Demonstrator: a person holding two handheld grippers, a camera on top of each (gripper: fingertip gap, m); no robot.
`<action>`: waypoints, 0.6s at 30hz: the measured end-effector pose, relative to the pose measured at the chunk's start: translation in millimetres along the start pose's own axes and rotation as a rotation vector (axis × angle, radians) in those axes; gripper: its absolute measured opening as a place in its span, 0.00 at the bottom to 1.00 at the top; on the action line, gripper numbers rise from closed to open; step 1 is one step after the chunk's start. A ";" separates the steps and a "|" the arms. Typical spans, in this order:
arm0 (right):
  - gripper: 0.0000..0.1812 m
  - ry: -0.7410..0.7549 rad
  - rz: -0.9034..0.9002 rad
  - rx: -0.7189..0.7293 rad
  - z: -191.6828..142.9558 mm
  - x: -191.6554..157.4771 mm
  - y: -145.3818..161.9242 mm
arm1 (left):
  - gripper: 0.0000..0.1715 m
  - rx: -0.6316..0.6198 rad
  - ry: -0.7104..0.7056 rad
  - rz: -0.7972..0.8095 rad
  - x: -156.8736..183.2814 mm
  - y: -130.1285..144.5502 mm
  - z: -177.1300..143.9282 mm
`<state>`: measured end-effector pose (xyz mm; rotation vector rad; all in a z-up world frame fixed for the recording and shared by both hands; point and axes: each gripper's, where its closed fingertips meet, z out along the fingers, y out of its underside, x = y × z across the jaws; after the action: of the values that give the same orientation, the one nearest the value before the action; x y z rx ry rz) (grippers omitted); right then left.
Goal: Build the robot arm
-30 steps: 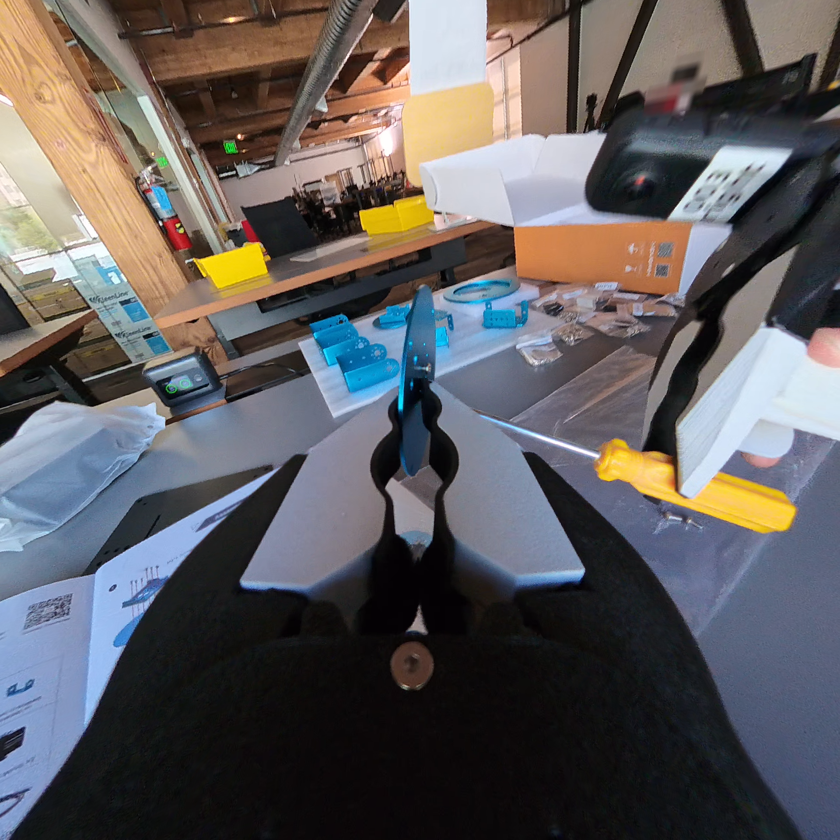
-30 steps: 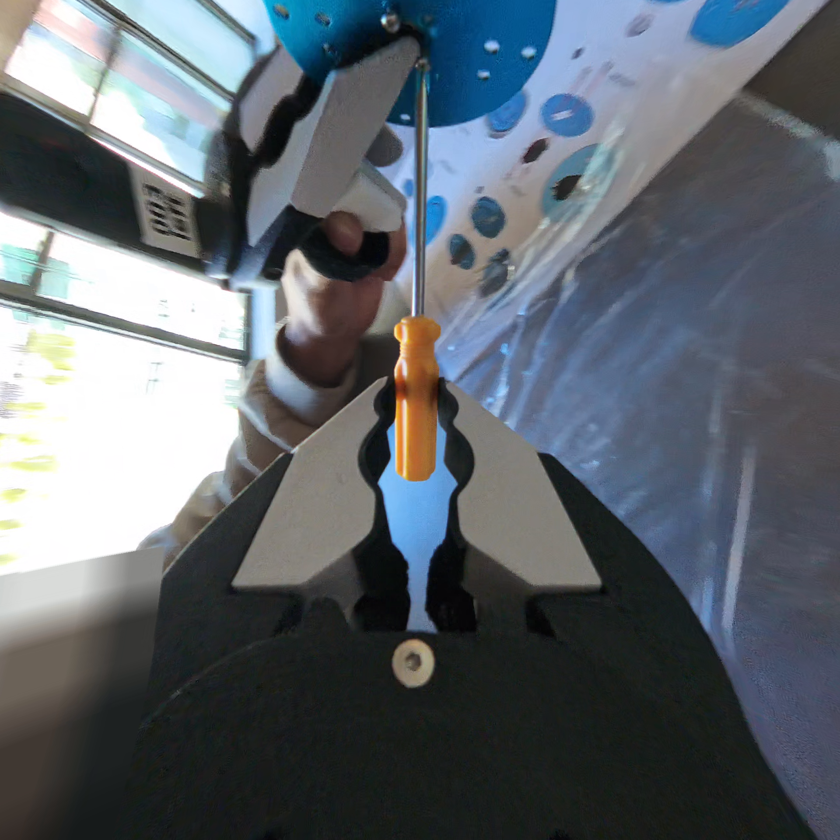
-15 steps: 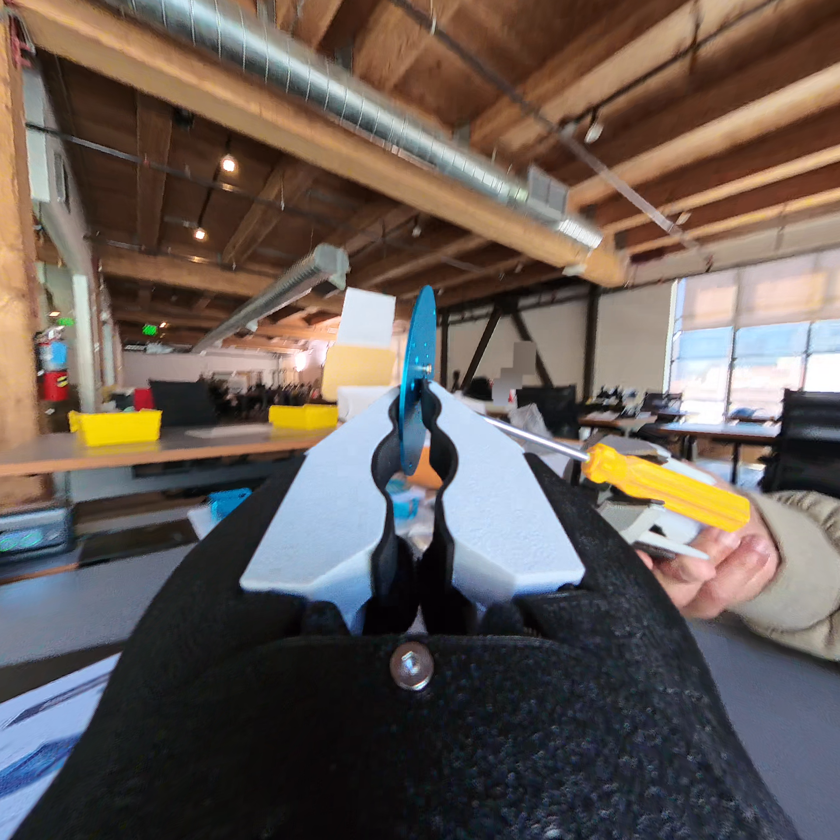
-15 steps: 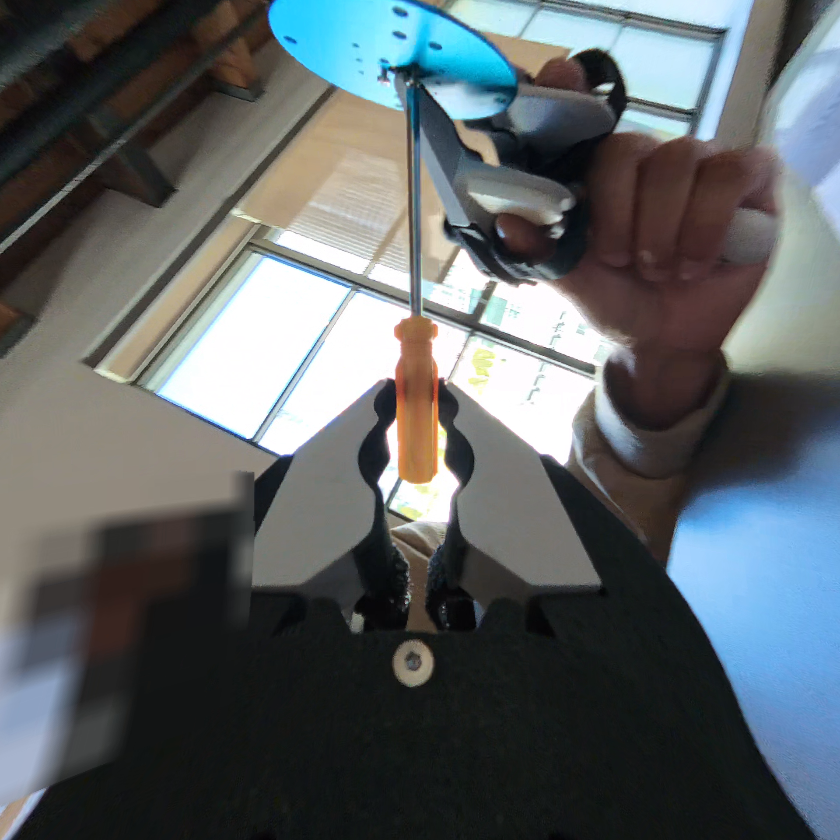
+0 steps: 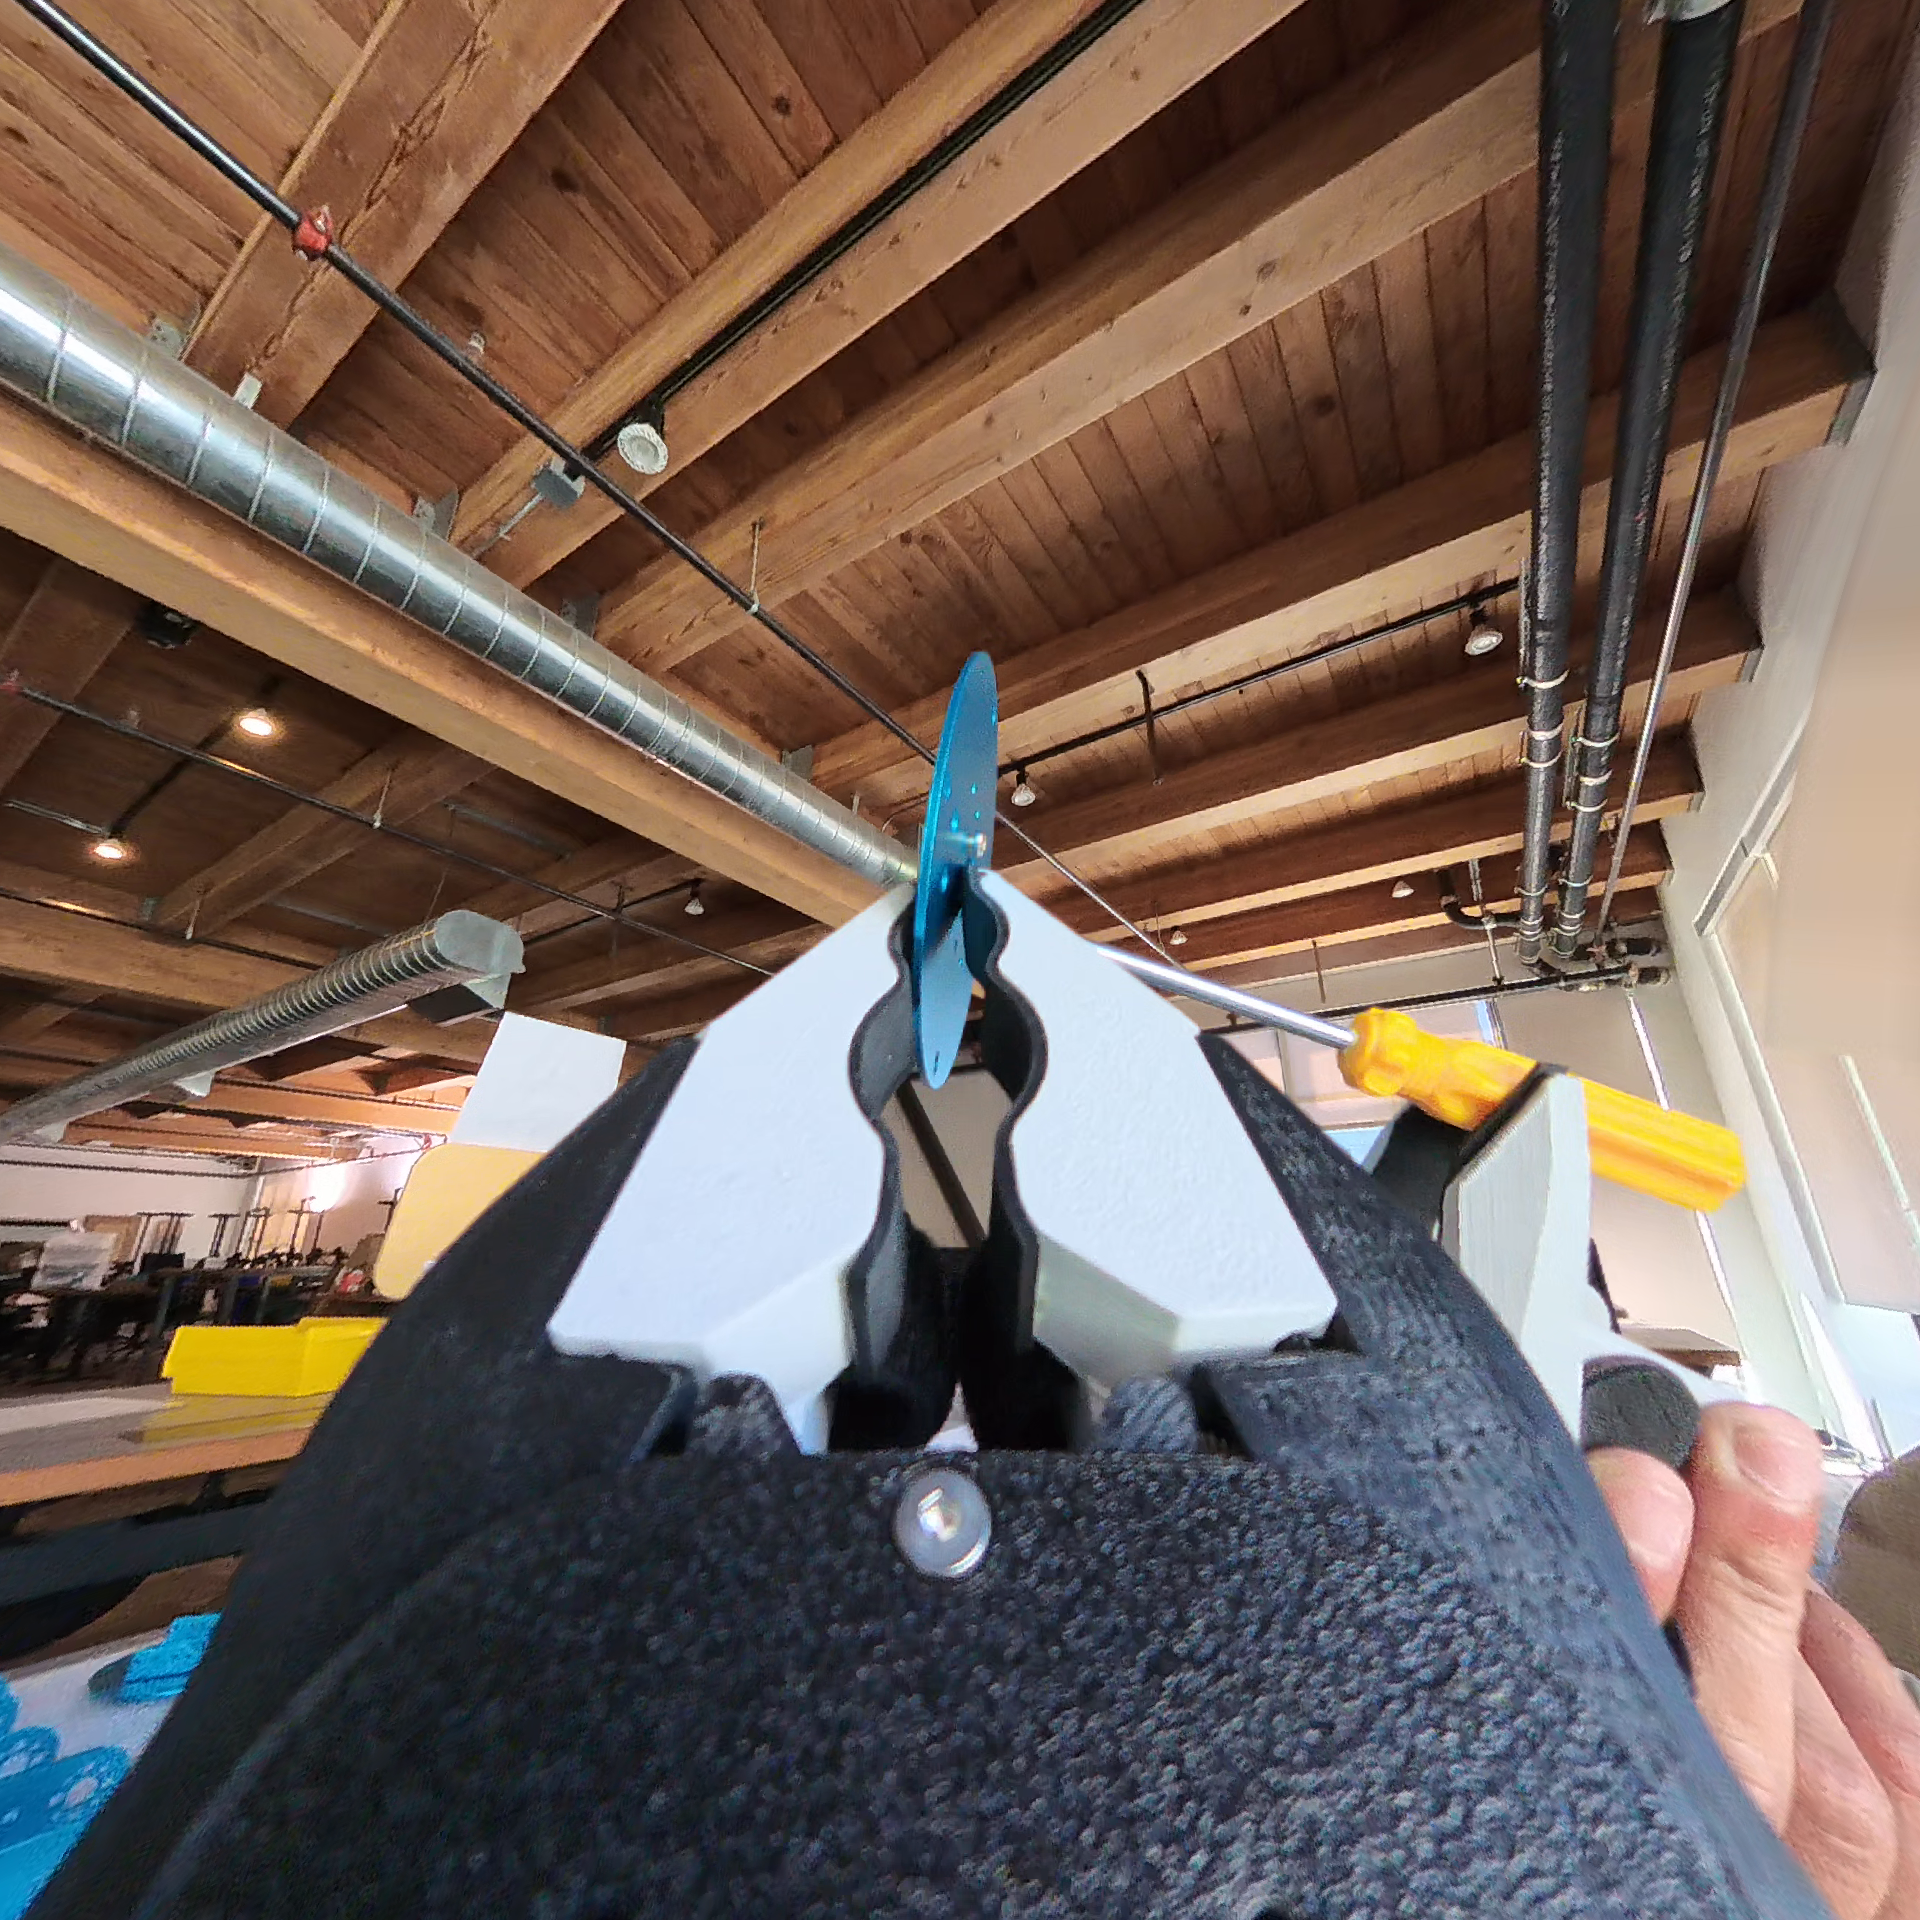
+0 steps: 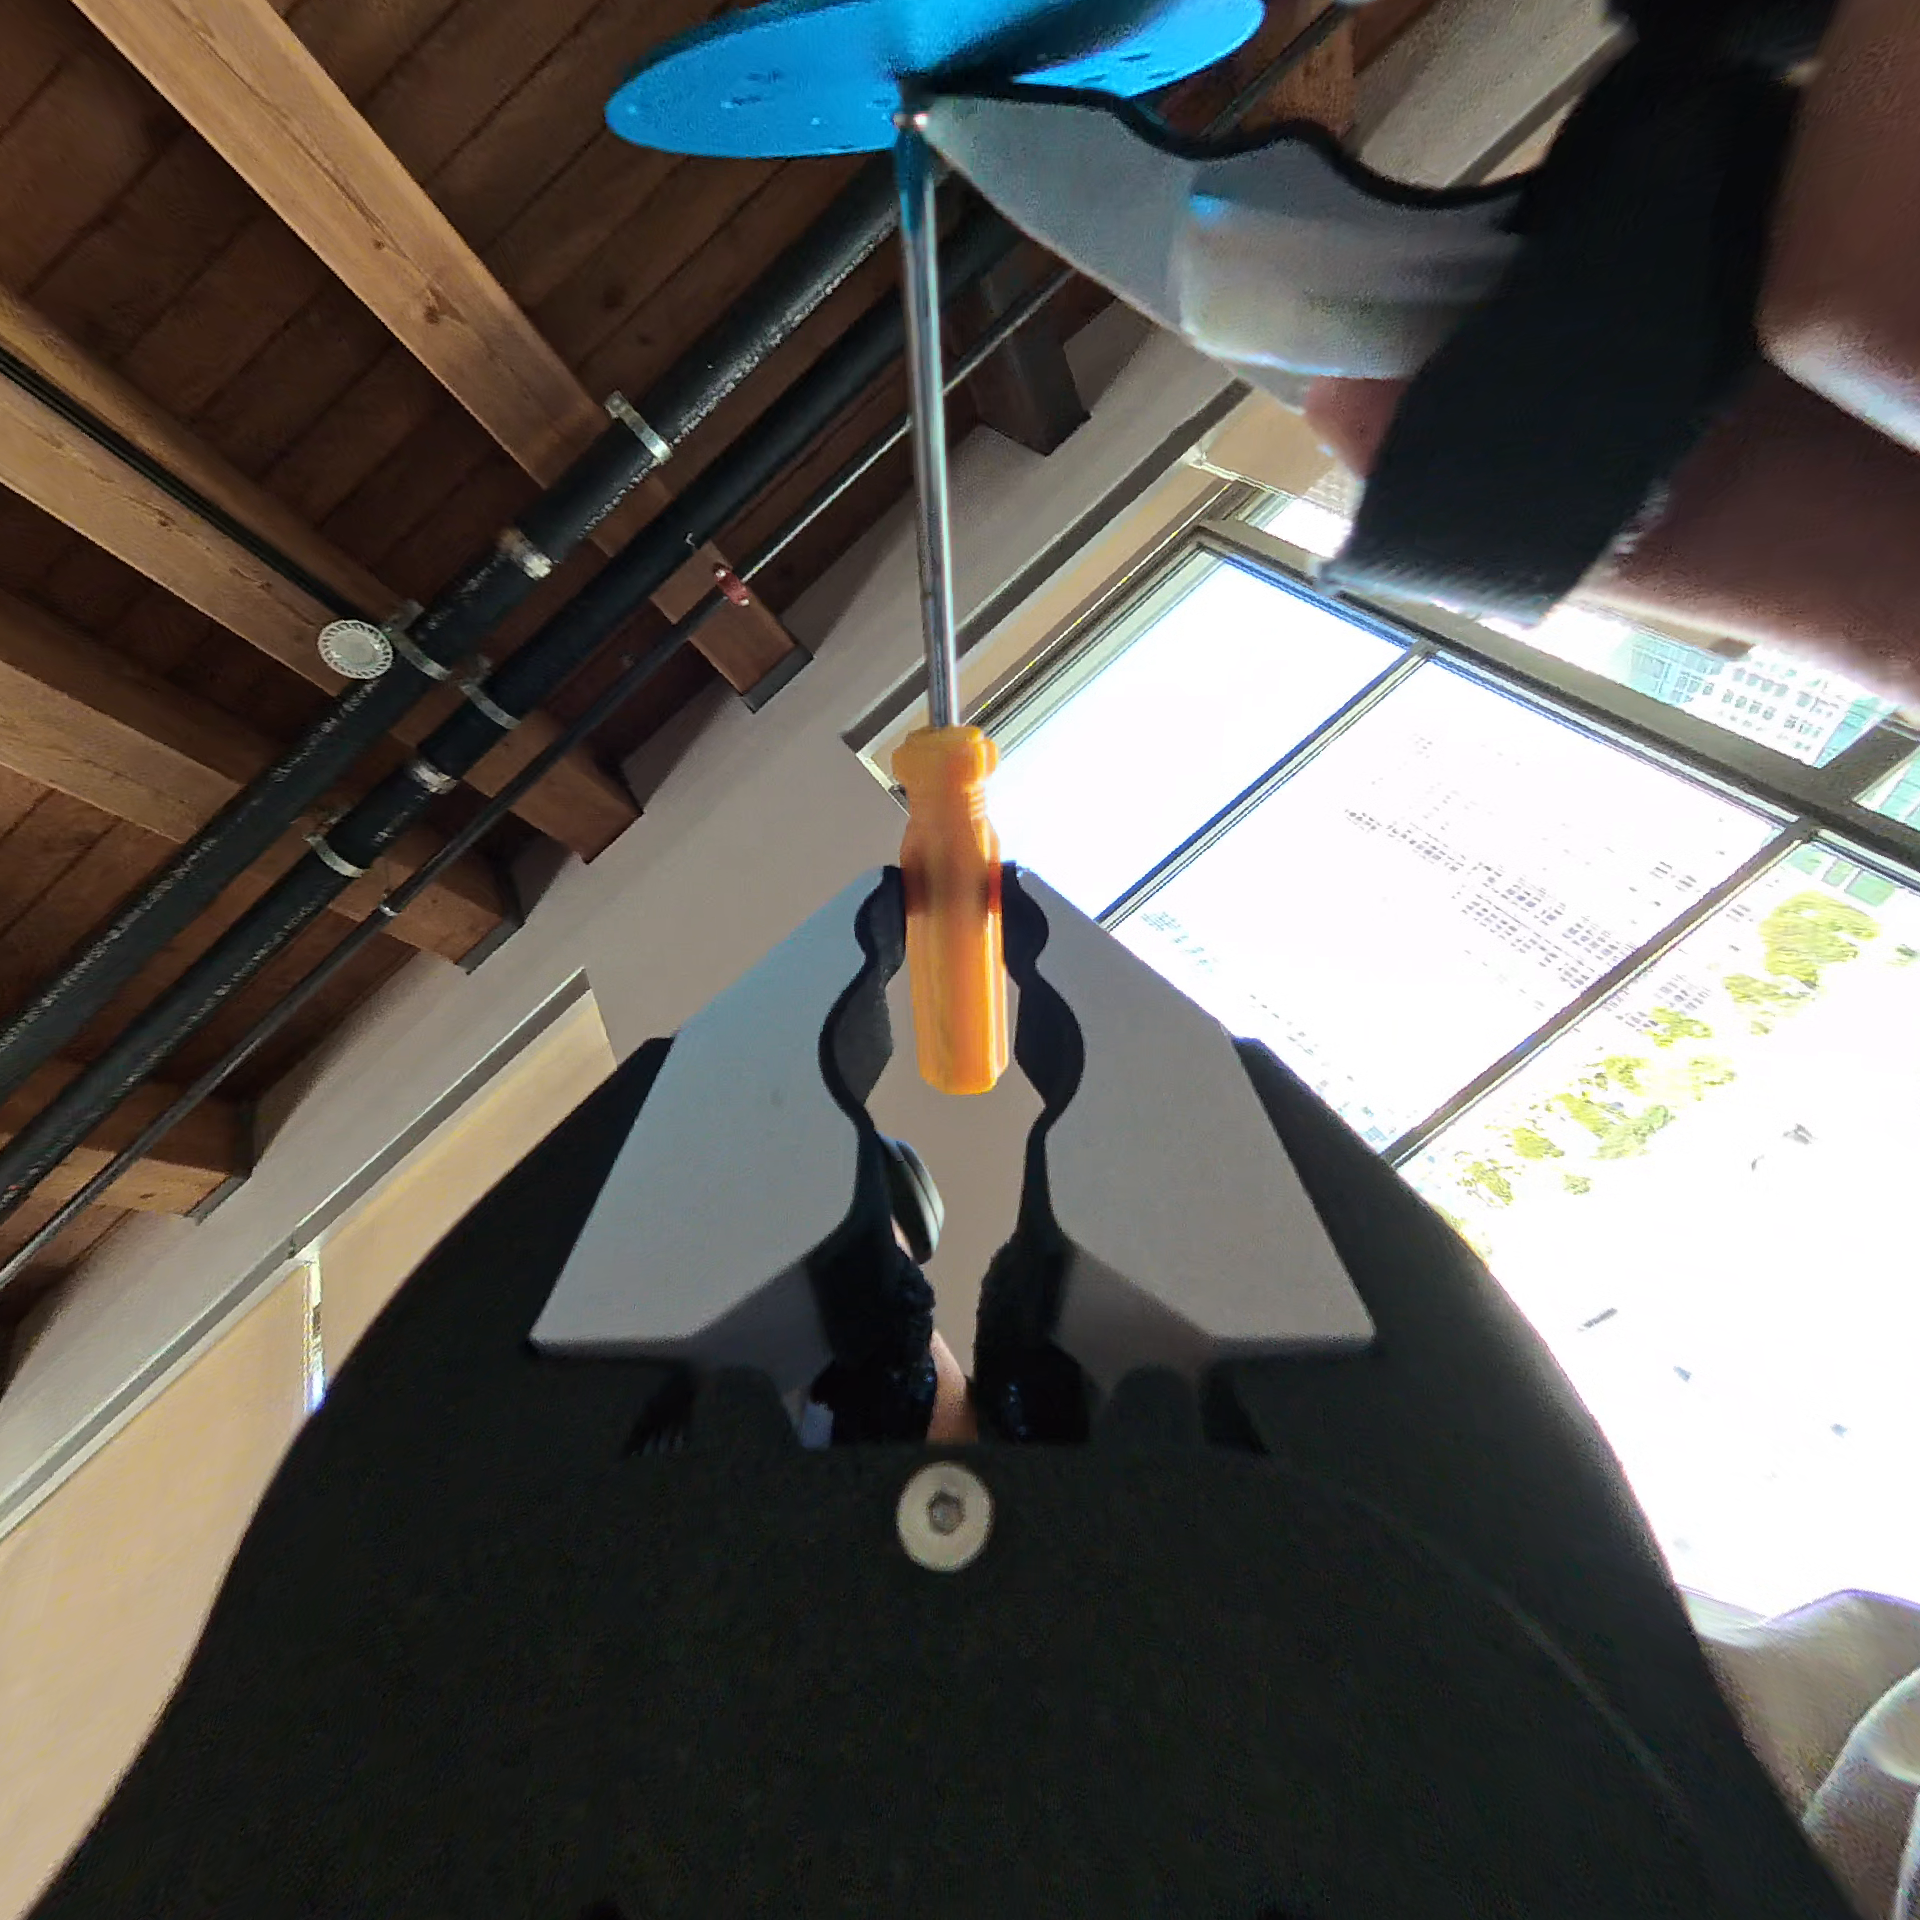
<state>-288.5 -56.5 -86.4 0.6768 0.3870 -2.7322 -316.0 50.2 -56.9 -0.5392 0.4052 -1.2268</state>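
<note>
My left gripper point(image 5: 951, 894) is shut on a thin blue metal disc point(image 5: 958, 831), held edge-on and raised toward the ceiling. A small silver screw point(image 5: 975, 844) sticks out of the disc's right face. My right gripper point(image 6: 948, 883) is shut on the orange handle of a screwdriver point(image 6: 951, 935). Its steel shaft point(image 6: 930, 416) reaches up to the screw on the blue disc point(image 6: 831, 73). In the left wrist view the screwdriver point(image 5: 1538, 1107) comes in from the right, and its shaft point(image 5: 1226, 995) passes behind my right finger. The right gripper's finger point(image 5: 1522, 1236) clamps the handle there.
Both views point up at wooden ceiling beams, a silver duct point(image 5: 416, 582) and black pipes point(image 6: 416, 727). A person's hand point(image 5: 1787, 1621) shows at the lower right. Yellow bins point(image 5: 260, 1356) sit on a wooden table at the far left. Bright windows point(image 6: 1455, 883) fill the right.
Both grippers have tilted up from the table toward the ceiling, keeping the screwdriver tip at the disc's screw. The grips on disc and screwdriver are unchanged.
</note>
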 end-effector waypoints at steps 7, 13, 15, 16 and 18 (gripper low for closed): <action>0.09 0.022 -0.011 0.003 3.6 -6.0 -1.7 | 0.03 -0.046 0.000 0.075 -0.8 -4.9 0.3; 0.09 0.002 0.006 0.015 5.6 -2.9 -1.0 | 0.03 -0.016 0.023 0.087 1.4 -6.2 3.2; 0.09 -0.005 0.006 0.017 5.9 -1.4 -1.0 | 0.03 -0.011 0.014 0.090 0.9 -5.7 3.2; 0.09 0.001 -0.002 0.019 5.4 -0.3 -1.4 | 0.03 -0.008 0.009 0.090 0.7 -5.9 2.9; 0.09 -0.001 -0.002 0.032 3.7 0.0 -3.3 | 0.03 -0.008 -0.005 0.096 -1.2 -6.5 1.8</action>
<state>-291.2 -54.6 -82.6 0.6841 0.3443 -2.7457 -320.4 50.1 -51.6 -0.5234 0.4272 -1.1324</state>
